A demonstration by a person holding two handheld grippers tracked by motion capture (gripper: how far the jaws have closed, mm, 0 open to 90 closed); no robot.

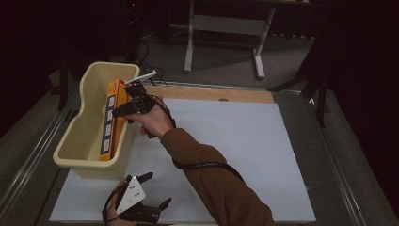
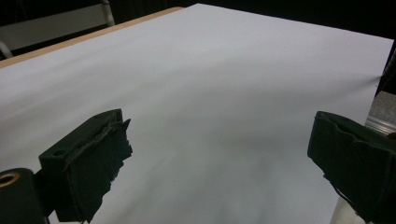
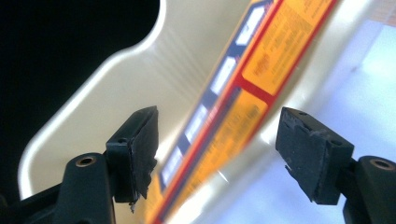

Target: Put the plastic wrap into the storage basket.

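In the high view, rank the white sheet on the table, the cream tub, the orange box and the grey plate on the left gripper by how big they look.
1. White sheet, by far the largest.
2. Cream tub.
3. Orange box, standing inside the tub against its right wall.
4. Grey plate, smallest, though it sits nearest the camera.

Right arm, brown sleeve, stretched from near edge toward far left; right gripper [image 1: 135,100] at far left, fingers [image 3: 140,149] apart, nothing pressed between. Left gripper [image 1: 155,190] at near left edge, fingers [image 2: 98,163] spread wide, empty.
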